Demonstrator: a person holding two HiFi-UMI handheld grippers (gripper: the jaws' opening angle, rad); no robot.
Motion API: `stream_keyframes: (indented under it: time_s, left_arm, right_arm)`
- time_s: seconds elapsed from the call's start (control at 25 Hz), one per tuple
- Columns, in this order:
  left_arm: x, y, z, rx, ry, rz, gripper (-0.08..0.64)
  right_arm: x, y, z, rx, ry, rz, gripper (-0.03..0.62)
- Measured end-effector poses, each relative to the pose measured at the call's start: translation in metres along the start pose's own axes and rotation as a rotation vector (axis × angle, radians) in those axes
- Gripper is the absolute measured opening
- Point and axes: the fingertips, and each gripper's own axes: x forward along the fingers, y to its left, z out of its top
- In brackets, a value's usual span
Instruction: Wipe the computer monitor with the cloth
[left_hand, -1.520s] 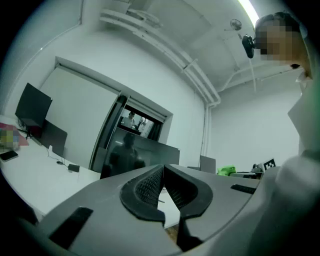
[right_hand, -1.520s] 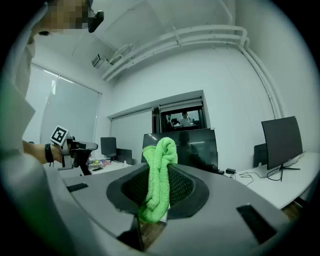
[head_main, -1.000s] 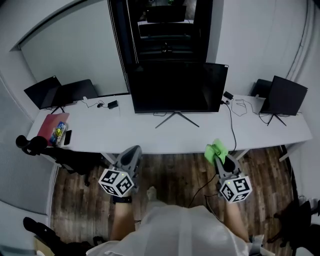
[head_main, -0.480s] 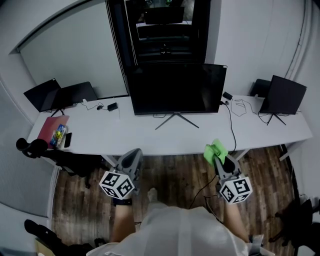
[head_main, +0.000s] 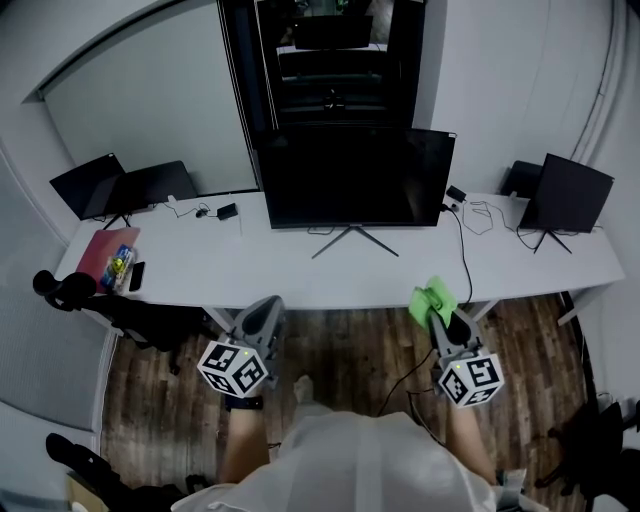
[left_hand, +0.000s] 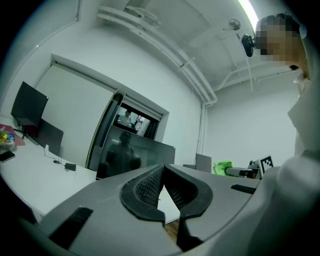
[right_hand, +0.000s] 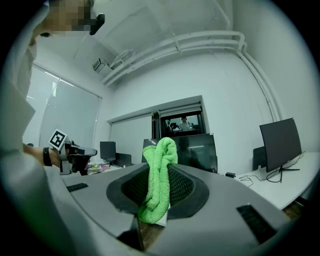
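Head view: your left gripper (head_main: 266, 305) and right gripper (head_main: 440, 312) hang well in front of the computer monitor (head_main: 355, 178), one to each side.

Left gripper view: jaws meet, nothing between them.

Right gripper view: jaws clamp the green cloth (right_hand: 159, 170), with the monitor beyond it.

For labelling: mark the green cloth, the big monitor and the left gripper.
green cloth (right_hand: 159, 180), right gripper view, fold between the jaws.
big monitor (head_main: 355, 178), head view, middle of the screen.
left gripper (left_hand: 162, 169), left gripper view, where its tips meet.
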Motion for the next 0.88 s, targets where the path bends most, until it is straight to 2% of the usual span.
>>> stream_keyframes:
  time_s: [0.52,0.88]
  left_arm:
    - [0.004,0.003,-0.009,-0.009,0.013,0.001,0.017]
    - [0.054,0.030,-0.005,-0.011,0.016,-0.030,0.017]
  right_arm:
    - [0.004,-0.005,-0.002,0.002,0.007,-0.002,0.072]
    - [0.050,-0.022,-0.005,0.004,0.017,-0.003,0.072]
